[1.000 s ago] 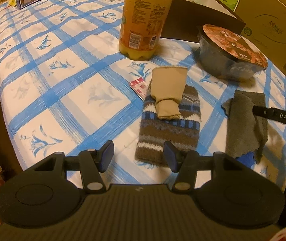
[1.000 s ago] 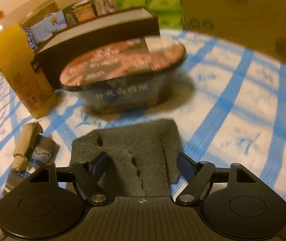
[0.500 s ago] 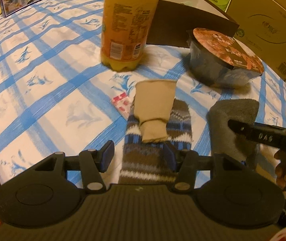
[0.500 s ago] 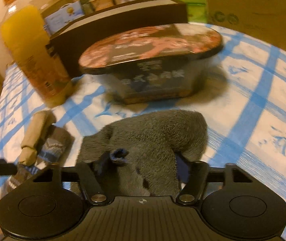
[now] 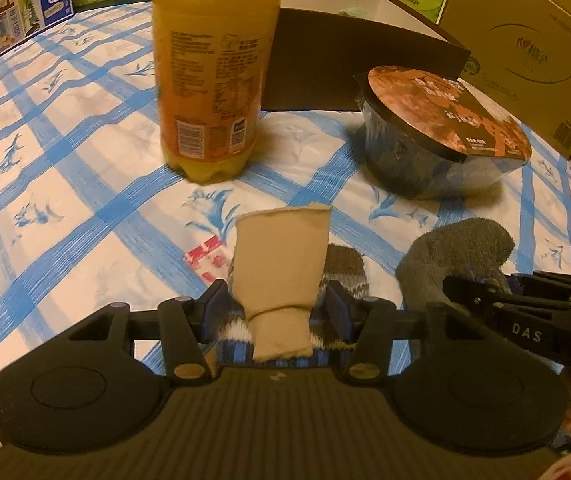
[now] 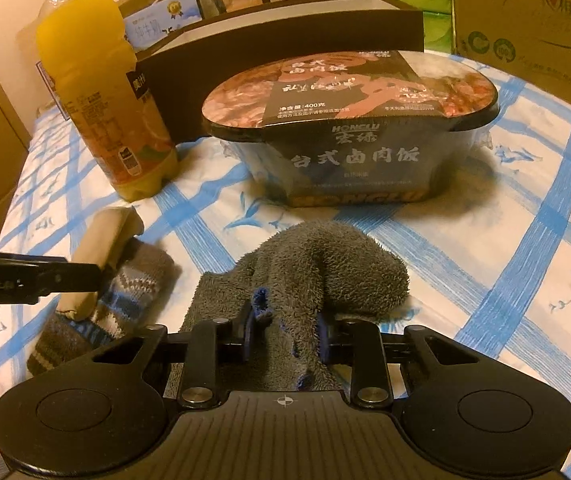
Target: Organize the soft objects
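The beige sock [image 5: 281, 256] is pinched by the narrowed left tool [image 5: 275, 312], lifting it off the striped sock [image 6: 125, 300]; the grey cloth [image 6: 317, 268] is clamped bunched in the right tool [image 6: 285, 336], ready for gathering on the bench [image 6: 505, 240].

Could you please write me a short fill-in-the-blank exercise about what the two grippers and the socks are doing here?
1. The left gripper has its fingers on either side of the ____ sock.
2. That sock lies on top of a ____ sock.
3. The right gripper is closed on the ____ sock.
4. Behind that sock stands a sealed ____.

Missing words: beige; striped; grey; bowl
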